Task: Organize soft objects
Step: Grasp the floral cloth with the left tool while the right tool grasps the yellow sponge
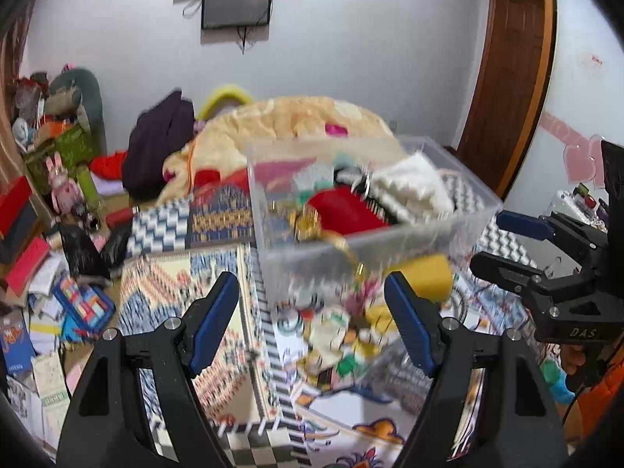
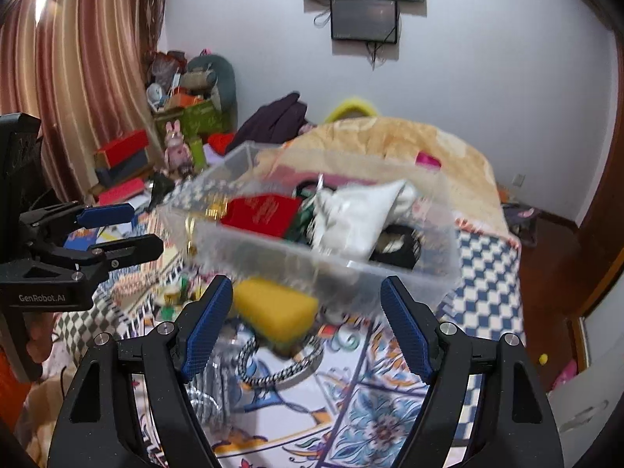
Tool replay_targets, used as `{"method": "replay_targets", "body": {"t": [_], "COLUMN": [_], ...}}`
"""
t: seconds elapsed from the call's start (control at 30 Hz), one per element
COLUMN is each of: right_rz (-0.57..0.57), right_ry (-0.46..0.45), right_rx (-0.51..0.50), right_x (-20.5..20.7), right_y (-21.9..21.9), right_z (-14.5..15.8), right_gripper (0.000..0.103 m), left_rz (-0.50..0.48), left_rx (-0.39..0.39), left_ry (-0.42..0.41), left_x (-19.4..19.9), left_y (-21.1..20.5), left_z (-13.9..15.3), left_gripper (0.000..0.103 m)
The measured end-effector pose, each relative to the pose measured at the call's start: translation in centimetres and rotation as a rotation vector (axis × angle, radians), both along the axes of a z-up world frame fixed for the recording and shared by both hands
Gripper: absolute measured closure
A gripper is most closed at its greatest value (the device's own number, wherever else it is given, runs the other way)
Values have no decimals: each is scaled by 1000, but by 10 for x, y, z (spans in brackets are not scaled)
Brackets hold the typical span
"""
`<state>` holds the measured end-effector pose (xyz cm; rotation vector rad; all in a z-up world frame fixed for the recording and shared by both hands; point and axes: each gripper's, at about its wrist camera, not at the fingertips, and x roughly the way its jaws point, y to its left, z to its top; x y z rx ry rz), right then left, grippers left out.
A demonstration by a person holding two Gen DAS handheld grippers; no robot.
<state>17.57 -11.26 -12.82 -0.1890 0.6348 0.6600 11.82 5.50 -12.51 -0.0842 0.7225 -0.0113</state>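
Note:
A clear plastic bin [image 1: 464, 230] [image 2: 405, 277] sits on the patterned bedspread, blurred in both views. In it lie a red pouch [image 1: 347, 210] [image 2: 269, 210], a white cloth [image 1: 413, 187] [image 2: 358, 210] and a black item [image 2: 397, 247]. A yellow sponge [image 1: 429, 275] [image 2: 275, 308] lies on the bed just in front of the bin. My left gripper [image 1: 312, 319] is open and empty, short of the bin; it also shows in the right wrist view [image 2: 121, 230]. My right gripper [image 2: 304, 323] is open and empty, with the sponge just beyond its left finger; it also shows in the left wrist view [image 1: 495, 241].
Small soft items [image 1: 335, 335] and a braided cord [image 2: 273, 362] lie on the bedspread near the fingers. A beige quilt [image 1: 296, 124] is heaped behind the bin. Boxes, a pink rabbit toy [image 1: 64, 189] and books crowd the left side. A wooden door [image 1: 507, 78] stands at the right.

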Motion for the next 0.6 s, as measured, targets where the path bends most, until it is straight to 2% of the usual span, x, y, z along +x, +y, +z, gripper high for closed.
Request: {"method": "replay_targets", "body": {"t": [0.23,0.33,0.4,0.47,0.5,0.53,0.6], "right_rz": [21,28,31,44,46,50,56], "right_ry": [78,112,127,145,150,156,163], "right_rx": [-15,-10,-11,-15,-15,-15,-10], "right_x": [10,14,16,18,18,19,16], "right_y": [14,17,21,23,24,25,23], "right_z": [-22,-28,-31,-34,-36,-37,-39], "right_gripper": [27,28,34,47,49,55,60], "left_rz": [5,-10,-22,-31,-36,-42,-45], "left_rx": [-45,-52,-60,-70,-75,-79,-75], "left_ry": [87,107,123,142,149,156,154], "left_x": [4,8,11,14,15,16,15], "left_y": [4,3,0,-1,-1,-1,-2], "left_z": [-34,-42,-47,-53,-55,-58,-59], "left_gripper": [28,39,47,59,62,70,75]}}
